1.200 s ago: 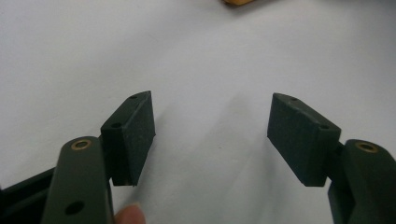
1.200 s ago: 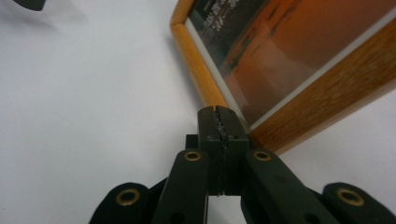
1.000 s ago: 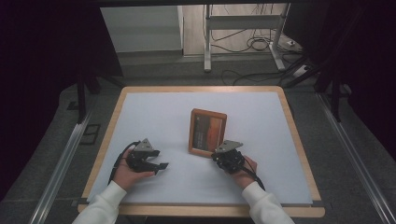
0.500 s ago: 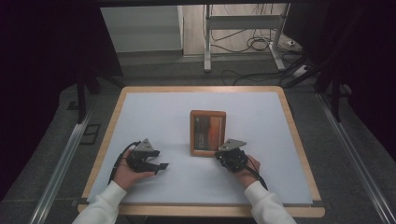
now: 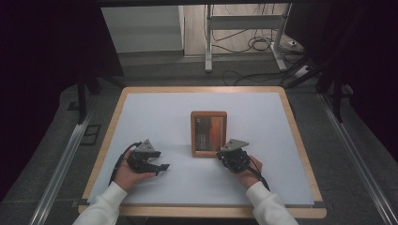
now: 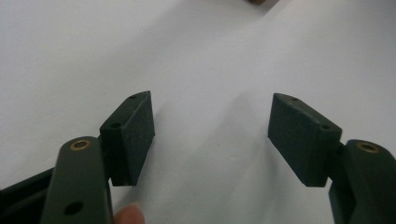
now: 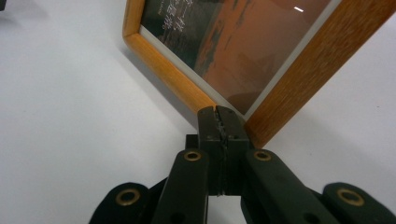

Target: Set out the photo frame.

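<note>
Overhead, high view: a wooden picture frame (image 5: 209,134) lies flat mid-table on the white table (image 5: 164,112); the right gripper (image 5: 230,157) sits at its near right corner, the left gripper (image 5: 157,165) well apart to the left.
Left gripper view: jaws spread wide over bare white surface, nothing between them; a fingertip (image 6: 128,214) shows at the bottom edge.
Right gripper view: jaws pressed together, tips (image 7: 220,120) at the frame's corner; whether they touch it I cannot tell. The print under the glass reads orange and dark.
</note>
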A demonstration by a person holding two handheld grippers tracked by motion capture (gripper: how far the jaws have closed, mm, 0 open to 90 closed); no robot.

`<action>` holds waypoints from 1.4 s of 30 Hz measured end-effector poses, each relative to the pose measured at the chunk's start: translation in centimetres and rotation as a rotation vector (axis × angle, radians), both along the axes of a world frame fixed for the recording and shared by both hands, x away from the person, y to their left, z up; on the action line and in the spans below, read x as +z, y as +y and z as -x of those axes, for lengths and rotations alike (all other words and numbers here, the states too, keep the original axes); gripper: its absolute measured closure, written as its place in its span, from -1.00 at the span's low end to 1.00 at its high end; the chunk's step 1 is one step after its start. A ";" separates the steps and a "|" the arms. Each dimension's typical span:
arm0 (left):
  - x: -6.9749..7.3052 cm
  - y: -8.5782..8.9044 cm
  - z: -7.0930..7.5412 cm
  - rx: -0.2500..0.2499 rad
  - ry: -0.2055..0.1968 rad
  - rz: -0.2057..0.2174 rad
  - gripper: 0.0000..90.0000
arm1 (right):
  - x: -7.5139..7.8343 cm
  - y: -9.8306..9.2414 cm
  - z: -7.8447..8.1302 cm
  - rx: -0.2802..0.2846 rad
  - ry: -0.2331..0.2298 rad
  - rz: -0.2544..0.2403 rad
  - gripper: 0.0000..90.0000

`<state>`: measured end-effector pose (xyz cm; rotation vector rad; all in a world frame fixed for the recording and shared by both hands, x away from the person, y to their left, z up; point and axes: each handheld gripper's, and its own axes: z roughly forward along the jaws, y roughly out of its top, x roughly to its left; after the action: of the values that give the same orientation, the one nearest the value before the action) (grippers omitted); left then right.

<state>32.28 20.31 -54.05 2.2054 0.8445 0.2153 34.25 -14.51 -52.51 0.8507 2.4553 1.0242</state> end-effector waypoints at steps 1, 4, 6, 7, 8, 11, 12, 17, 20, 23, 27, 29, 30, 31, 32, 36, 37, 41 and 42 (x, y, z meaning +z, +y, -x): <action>0.0 0.0 0.0 0.000 -0.001 0.000 -0.31 | 0.1 0.0 0.0 0.006 0.004 -0.010 0.99; 0.0 0.1 0.0 0.001 -0.001 0.001 -0.31 | 0.4 0.1 0.3 0.017 -0.013 -0.013 0.99; 0.1 0.1 0.0 0.003 0.000 0.003 -0.31 | 0.7 0.1 0.4 0.018 -0.018 -0.022 0.99; 0.1 0.1 0.0 0.004 -0.001 0.004 -0.31 | 0.7 0.1 0.5 0.017 -0.022 -0.025 0.99; 0.1 0.1 0.0 0.005 -0.003 0.005 -0.31 | 0.8 0.0 0.5 0.017 -0.023 -0.024 0.99; 0.1 0.1 0.0 0.003 -0.005 0.008 -0.31 | 0.9 -0.3 0.5 0.010 -0.021 -0.031 0.99; 0.1 0.1 0.1 0.003 -0.004 0.007 -0.31 | 0.9 -0.3 0.5 0.008 -0.020 -0.036 0.99; 0.2 0.2 0.0 0.006 -0.009 0.012 -0.31 | 0.9 -0.7 0.6 0.012 -0.019 -0.038 0.98; 0.2 0.2 0.0 0.008 -0.006 0.010 -0.31 | 1.1 -0.7 0.6 0.016 -0.023 -0.042 0.98; 0.2 0.3 0.2 0.010 -0.007 0.007 -0.31 | 1.3 -0.7 0.7 0.019 -0.028 -0.043 0.98; 0.4 0.5 0.4 0.017 -0.022 0.013 -0.31 | 1.4 -1.0 0.8 0.016 -0.030 -0.046 0.98; 0.5 0.5 0.4 0.019 -0.026 0.015 -0.31 | 1.6 -1.2 1.0 0.015 -0.031 -0.052 0.98; 0.5 0.5 0.4 0.018 -0.027 0.014 -0.31 | 1.7 -1.5 1.1 0.015 -0.034 -0.054 0.96; 0.4 0.4 0.4 0.017 -0.026 0.013 -0.31 | 1.8 -1.8 1.3 0.015 -0.036 -0.054 0.94; 0.4 0.4 0.4 0.017 -0.024 0.013 -0.31 | 2.0 -2.2 1.6 0.014 -0.035 -0.060 0.90; 0.4 0.2 0.5 0.017 -0.024 0.012 -0.31 | 2.6 -4.2 2.6 -0.006 -0.033 -0.095 0.52; 0.5 0.2 0.6 0.018 -0.025 0.015 -0.31 | 2.7 -4.9 2.9 -0.013 -0.031 -0.108 0.36; 0.5 0.3 0.6 0.023 -0.027 0.015 -0.31 | 2.6 -7.0 3.6 -0.083 -0.025 -0.145 -0.02; 0.5 0.2 0.6 0.023 -0.027 0.014 -0.31 | 2.5 -7.5 3.8 -0.096 -0.018 -0.155 -0.06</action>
<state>31.67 20.55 -53.58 2.1757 0.8544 0.2492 30.48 -22.03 -50.02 0.9926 2.3190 1.1937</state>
